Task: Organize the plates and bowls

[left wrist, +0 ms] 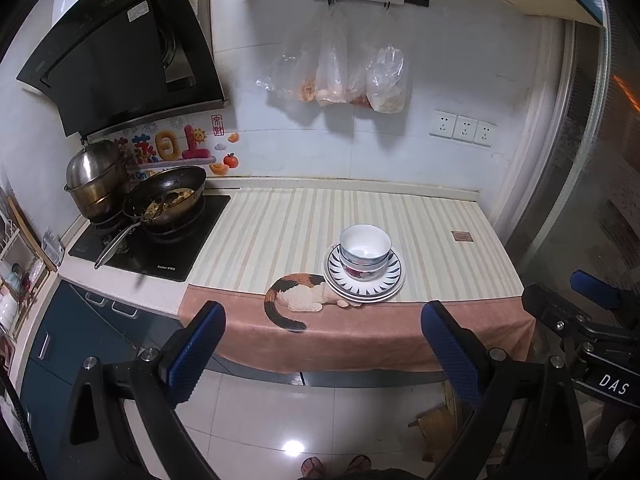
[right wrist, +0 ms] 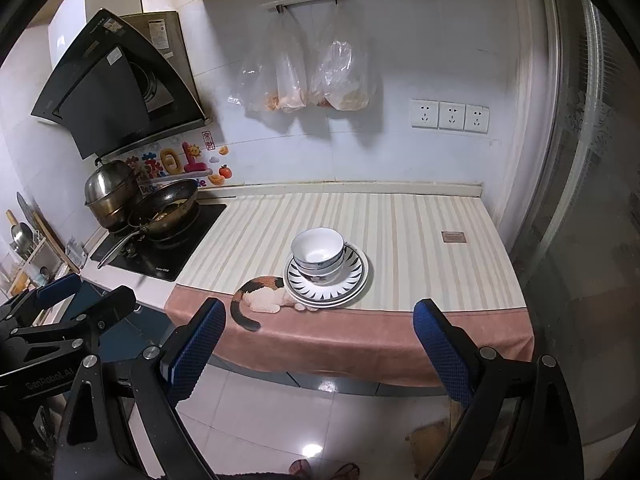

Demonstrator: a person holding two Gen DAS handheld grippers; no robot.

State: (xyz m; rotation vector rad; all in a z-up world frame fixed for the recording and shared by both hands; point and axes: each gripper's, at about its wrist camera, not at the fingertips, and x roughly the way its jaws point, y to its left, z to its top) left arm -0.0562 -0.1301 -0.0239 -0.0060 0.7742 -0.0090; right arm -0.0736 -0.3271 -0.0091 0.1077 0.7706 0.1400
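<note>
A stack of bowls (left wrist: 365,250) (right wrist: 318,255), white inside with patterned outsides, sits nested on a stack of plates (left wrist: 394,276) (right wrist: 356,276) with dark radiating stripes on the rim. The pile stands near the front edge of the striped counter mat (left wrist: 280,232) (right wrist: 400,240). My left gripper (left wrist: 322,336) hangs open in front of the counter, well short of the pile, nothing between its blue-padded fingers. My right gripper (right wrist: 320,332) is open too, at about the same distance. Each gripper shows at the edge of the other's view.
A hob (left wrist: 160,240) (right wrist: 168,240) at the left carries a frying pan (left wrist: 168,198) (right wrist: 168,206) with food and a steel pot (left wrist: 96,178) (right wrist: 110,192). Plastic bags (left wrist: 340,76) (right wrist: 312,80) hang on the wall. A cat picture (left wrist: 296,292) (right wrist: 260,294) decorates the mat's front. Sandalled feet (left wrist: 336,466) stand on the tiled floor.
</note>
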